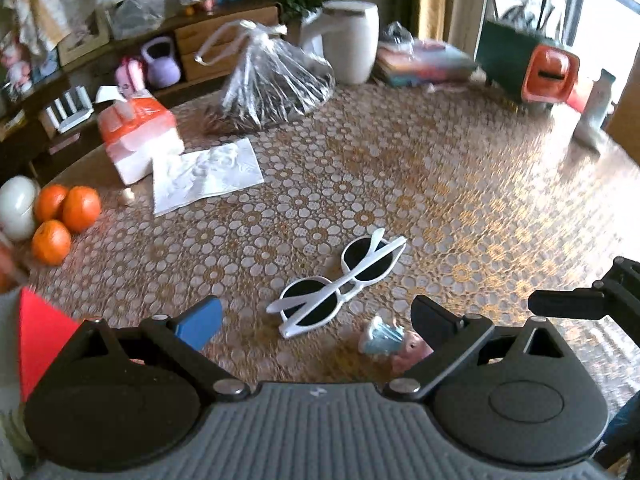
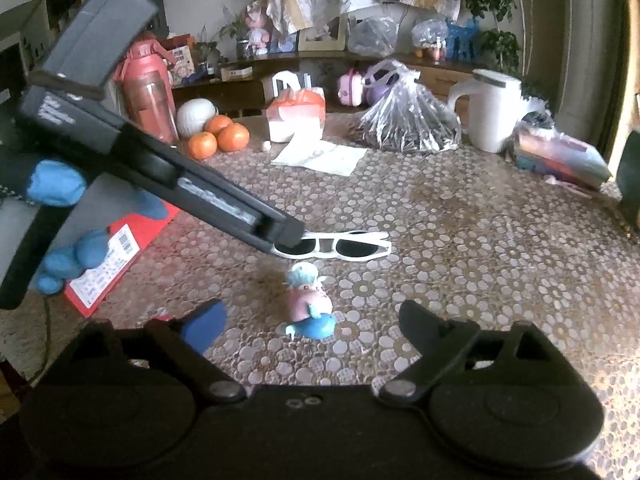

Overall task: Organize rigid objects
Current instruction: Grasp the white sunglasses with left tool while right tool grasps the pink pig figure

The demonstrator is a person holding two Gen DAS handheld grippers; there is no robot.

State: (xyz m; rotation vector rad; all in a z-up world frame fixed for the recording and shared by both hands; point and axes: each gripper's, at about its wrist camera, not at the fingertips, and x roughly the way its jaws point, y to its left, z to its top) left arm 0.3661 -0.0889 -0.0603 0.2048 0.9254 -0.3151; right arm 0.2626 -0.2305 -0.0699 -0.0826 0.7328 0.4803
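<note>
1. Approach step, by the look of it: both grippers coming in over two small items on the patterned surface (image 1: pixel 400 184), nothing grasped.
2. Left gripper (image 1: pixel 316 320) released, jaws wide apart, empty; white sunglasses (image 1: pixel 340 280) lying just ahead between the open fingers, no pad touching.
3. Right gripper (image 2: pixel 312 328) also released and empty, jaws standing wide; small figurine (image 2: pixel 308 304) sitting on the surface between its fingertips, not yet pinched.
4. Sunglasses folded, arms crossed over the dark lenses, lying flat, well in from every edge of the surface. Long axis diagonal in the left wrist view, running from the near side toward the far right edge.
5. In the right wrist view, tip of the left gripper over one end of the sunglasses; contact cannot be told.
6. Figurine just beside the sunglasses on the near side, apart from them; upright or tipped over hard to tell, blue part toward the right gripper.
7. Next move likely calls for lowering each gripper, squaring the left jaws across the frame's narrow width, then closing.
8. Oranges (image 1: pixel 64 216) and tissue pack (image 1: pixel 136 136) toward the far left edge, well apart.
</note>
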